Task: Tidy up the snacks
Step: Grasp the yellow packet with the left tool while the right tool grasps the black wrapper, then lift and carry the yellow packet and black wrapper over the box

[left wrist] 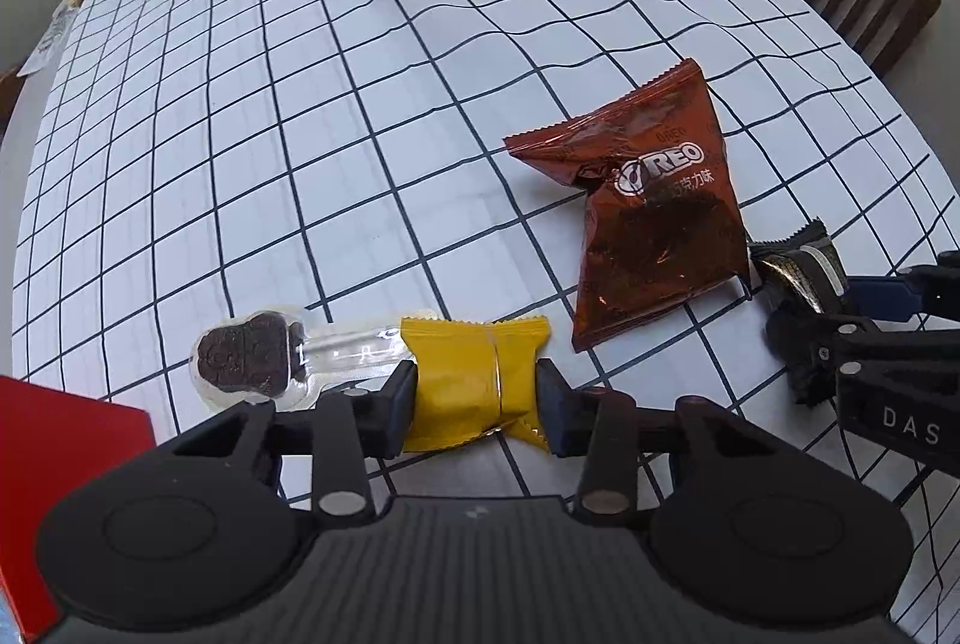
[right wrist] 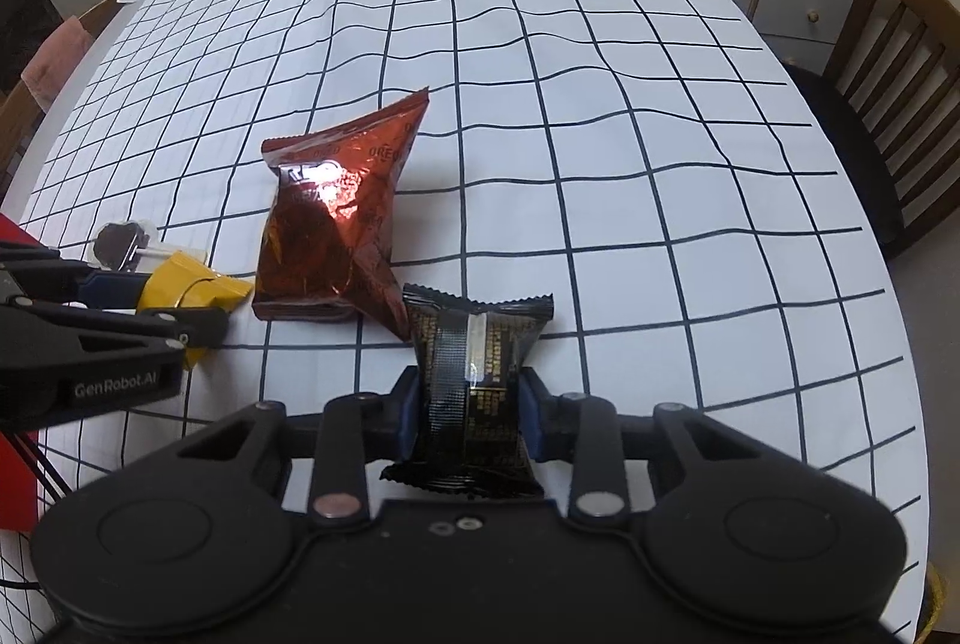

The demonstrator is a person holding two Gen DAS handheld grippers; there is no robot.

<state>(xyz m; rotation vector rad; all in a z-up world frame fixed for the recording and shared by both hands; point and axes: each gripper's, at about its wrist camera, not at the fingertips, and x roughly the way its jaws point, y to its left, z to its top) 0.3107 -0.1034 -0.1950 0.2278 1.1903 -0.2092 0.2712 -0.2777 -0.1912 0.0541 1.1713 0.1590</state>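
Left gripper (left wrist: 477,392) clamps yellow pack (left wrist: 474,380); right gripper (right wrist: 465,422) clamps black pack (right wrist: 474,386). Oreo bag (left wrist: 654,218), lollipop (left wrist: 252,356) unsorted, centre frame.

Yellow packet (left wrist: 474,380): small glossy yellow wrapper with crimped, zigzag ends, lying on the checked counter (left wrist: 300,134), pinched at both sides between the pads of the left hand-held gripper (left wrist: 477,398).
Clear-wrapped chocolate piece (left wrist: 246,362): dark brown moulded shape on a stick in transparent wrap, lying flat just beside the yellow packet, its stick end touching or tucked under it.
Oreo bag (left wrist: 648,218): reddish-brown foil pouch, crumpled and puffed, lying between the yellow packet and the black packet, one corner pointing away across the counter.
Black packet (right wrist: 474,392): dark wrapper with gold print and a clear seam strip, crimped ends, squeezed at its waist by the right hand-held gripper (right wrist: 468,422), its far end touching the Oreo bag.
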